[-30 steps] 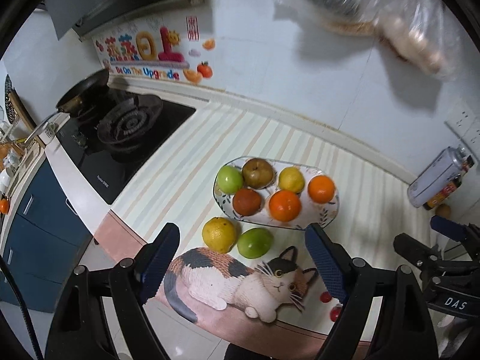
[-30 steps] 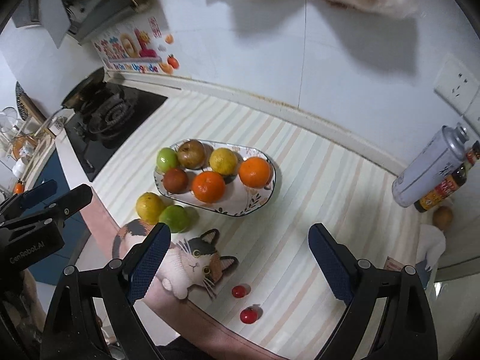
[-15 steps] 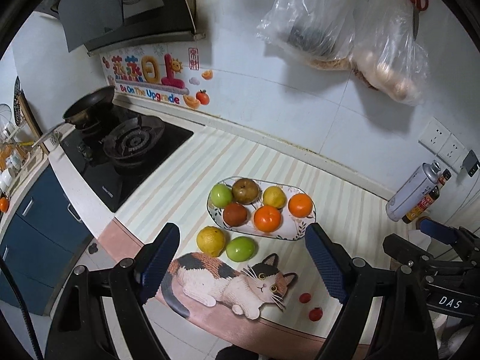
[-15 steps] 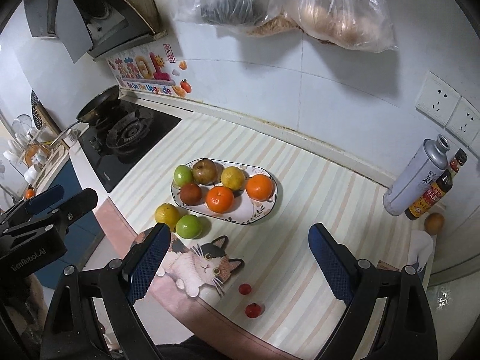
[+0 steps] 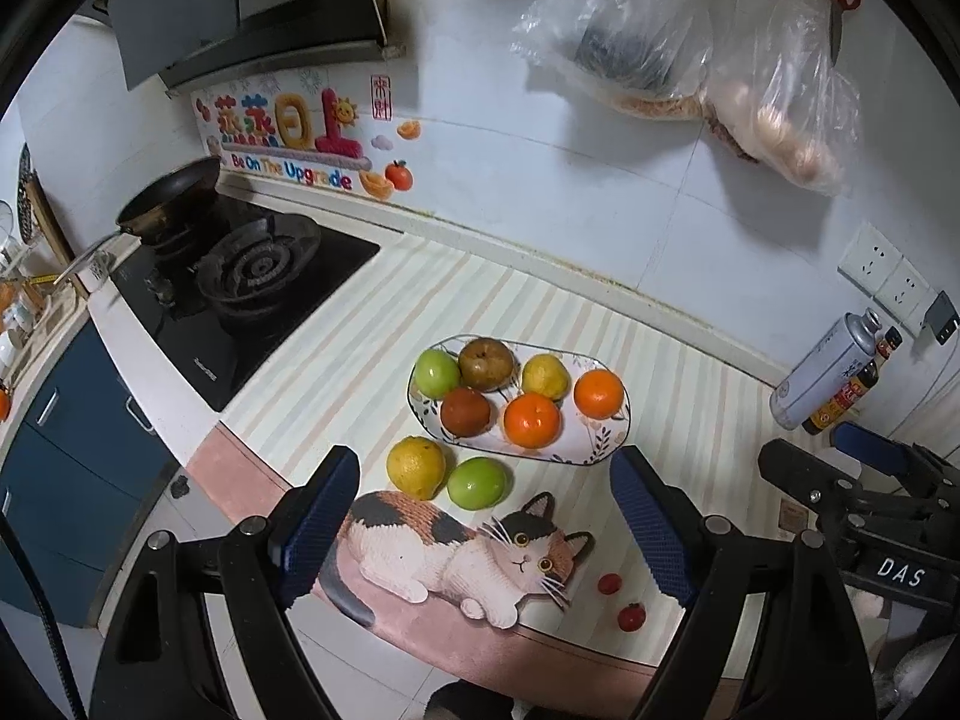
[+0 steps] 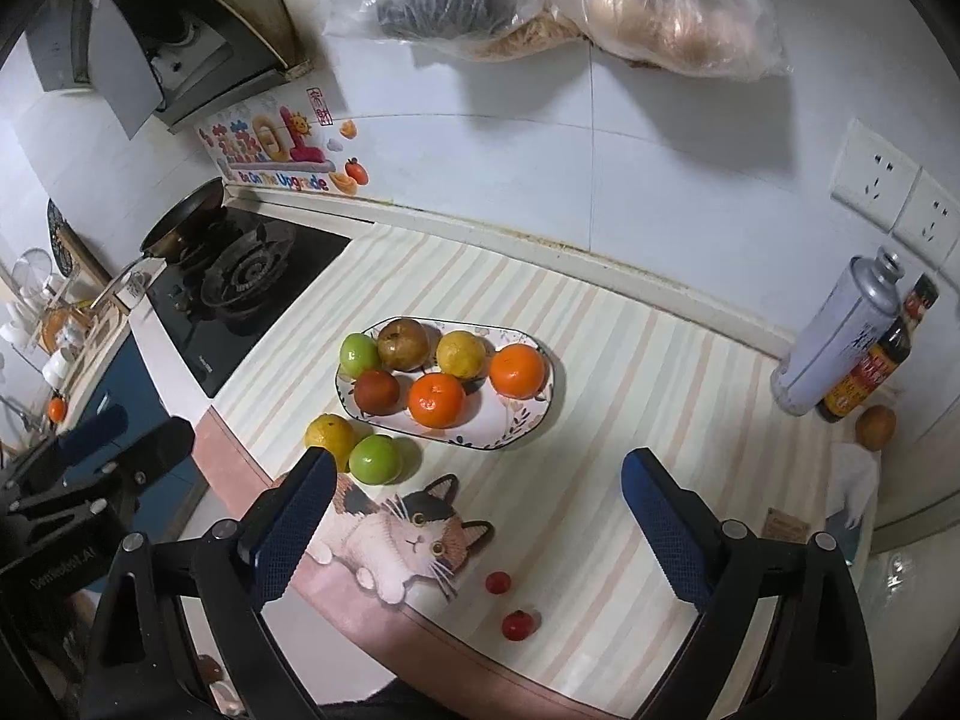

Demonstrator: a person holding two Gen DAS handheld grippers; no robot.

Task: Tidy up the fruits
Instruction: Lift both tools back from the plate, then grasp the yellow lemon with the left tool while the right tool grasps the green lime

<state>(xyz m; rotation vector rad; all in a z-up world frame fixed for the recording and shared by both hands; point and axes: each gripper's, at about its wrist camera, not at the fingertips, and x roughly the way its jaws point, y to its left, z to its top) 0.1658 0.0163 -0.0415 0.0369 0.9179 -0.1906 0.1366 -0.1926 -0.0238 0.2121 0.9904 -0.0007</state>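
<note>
Both grippers, left (image 5: 486,519) and right (image 6: 480,519), are hanging empty, fingers apart; 2 fruits (image 5: 447,474) are lying nearer the left, beside the plate (image 5: 606,450).

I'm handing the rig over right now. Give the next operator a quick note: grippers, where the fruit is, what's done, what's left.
Left gripper: open, empty, jaws just widened.
Right gripper: open, empty, above the mat.
Plate: six fruits on it, two of them oranges.
Off the plate, on the mat beside it: yellow fruit and green fruit, touching.
Near the front edge: two small red fruits, apart.
Left: probably the four loose fruits.
</note>
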